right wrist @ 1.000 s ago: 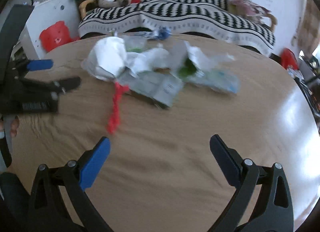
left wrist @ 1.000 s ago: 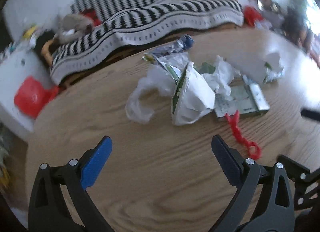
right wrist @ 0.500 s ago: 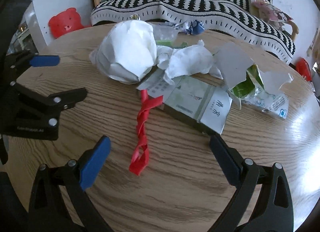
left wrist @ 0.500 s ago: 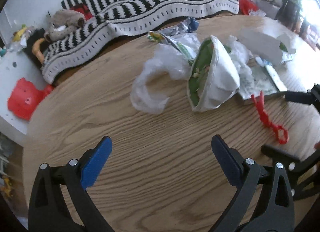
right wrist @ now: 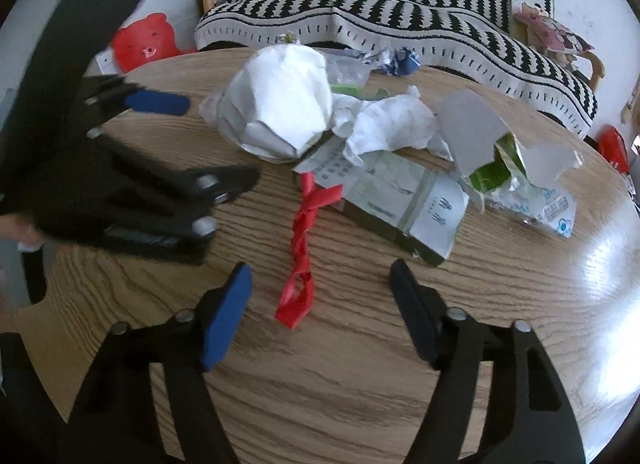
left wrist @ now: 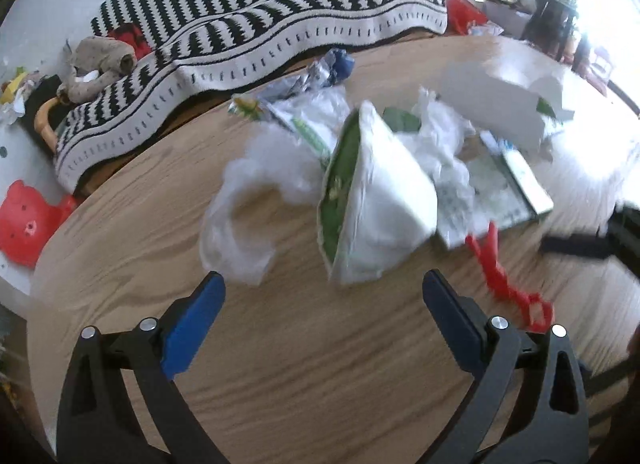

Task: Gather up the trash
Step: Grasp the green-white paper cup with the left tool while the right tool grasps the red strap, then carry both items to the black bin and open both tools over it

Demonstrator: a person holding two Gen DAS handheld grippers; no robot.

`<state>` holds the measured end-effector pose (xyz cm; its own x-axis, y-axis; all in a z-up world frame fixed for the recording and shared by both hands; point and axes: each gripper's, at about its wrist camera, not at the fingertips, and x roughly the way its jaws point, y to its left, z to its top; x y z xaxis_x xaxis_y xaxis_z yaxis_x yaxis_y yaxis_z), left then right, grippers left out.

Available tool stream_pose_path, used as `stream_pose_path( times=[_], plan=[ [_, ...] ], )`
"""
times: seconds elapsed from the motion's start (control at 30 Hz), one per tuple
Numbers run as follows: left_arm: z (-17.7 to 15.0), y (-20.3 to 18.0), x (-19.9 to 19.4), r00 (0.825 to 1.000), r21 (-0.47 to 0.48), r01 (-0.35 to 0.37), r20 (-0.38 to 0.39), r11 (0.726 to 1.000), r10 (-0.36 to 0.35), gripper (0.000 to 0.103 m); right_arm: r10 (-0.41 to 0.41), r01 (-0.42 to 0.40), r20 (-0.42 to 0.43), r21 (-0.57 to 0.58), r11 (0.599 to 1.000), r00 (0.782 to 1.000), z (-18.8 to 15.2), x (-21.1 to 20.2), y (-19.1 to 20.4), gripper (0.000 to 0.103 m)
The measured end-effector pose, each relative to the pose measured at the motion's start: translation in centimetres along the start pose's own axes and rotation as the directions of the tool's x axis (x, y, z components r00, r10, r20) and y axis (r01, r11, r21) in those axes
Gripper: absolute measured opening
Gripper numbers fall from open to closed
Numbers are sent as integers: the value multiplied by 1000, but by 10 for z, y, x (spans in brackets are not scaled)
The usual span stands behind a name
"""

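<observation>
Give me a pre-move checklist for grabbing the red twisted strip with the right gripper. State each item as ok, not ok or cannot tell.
1. Red twisted strip lies free on the wooden table: ok.
2. Right gripper jaws have just been closing, nothing pinched: ok.
3. Strip's near end between the fingers: ok.
4. Left gripper clear of the strip: ok.
5. Strip's far end under the printed paper: cannot tell.
6. Left gripper empty: ok.

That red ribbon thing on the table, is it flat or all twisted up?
Twisted. The red ribbon lies on the table, coiling along its length and ending in a loop.
</observation>
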<state>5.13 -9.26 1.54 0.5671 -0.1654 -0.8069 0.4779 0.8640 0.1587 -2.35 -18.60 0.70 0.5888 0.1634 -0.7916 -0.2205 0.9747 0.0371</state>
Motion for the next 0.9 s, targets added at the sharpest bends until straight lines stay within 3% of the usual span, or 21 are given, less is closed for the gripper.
stream_pose_path(
  times=[0.03, 0.07, 0.1, 0.2, 0.27, 0.43, 0.63, 0.9],
  plan=[
    [3, 0, 2, 1000, -3, 16, 2, 1000, -16, 89, 11, -11, 4, -12, 1000, 1000, 1, -1, 4, 43],
    [6, 0, 5, 1000, -1, 24, -6, 1000, -24, 75, 12, -12, 10, -17, 1000, 1000, 1, -1, 6, 21],
    [9, -2, 11, 999, 1, 45, -27, 999, -45, 54, 7, -7, 13, -29, 1000, 1000, 1, -1, 8, 14],
    [12, -3, 12, 995, -22, 89, -39, 996, -90, 21, 18, -18, 13, -15, 1000, 1000, 1, -2, 4, 13],
    [12, -4, 6, 994, -13, 102, -25, 995, -102, 8, 20, -20, 22, 15, 1000, 1000, -1, -4, -3, 12],
    [7, 3, -10, 996, -31, 88, 13, 996, -88, 4, 7, -10, 32, 80, 997, 999, -4, -7, -21, 12],
    [0, 23, -22, 980, -124, 199, 47, 972, -194, 4, -16, 12, 36, 96, 995, 999, -6, -9, -26, 12],
    [-9, 26, -24, 985, -119, 175, 21, 977, -174, 4, -12, 6, 43, 126, 992, 999, -8, -12, -33, 12]
  ],
)
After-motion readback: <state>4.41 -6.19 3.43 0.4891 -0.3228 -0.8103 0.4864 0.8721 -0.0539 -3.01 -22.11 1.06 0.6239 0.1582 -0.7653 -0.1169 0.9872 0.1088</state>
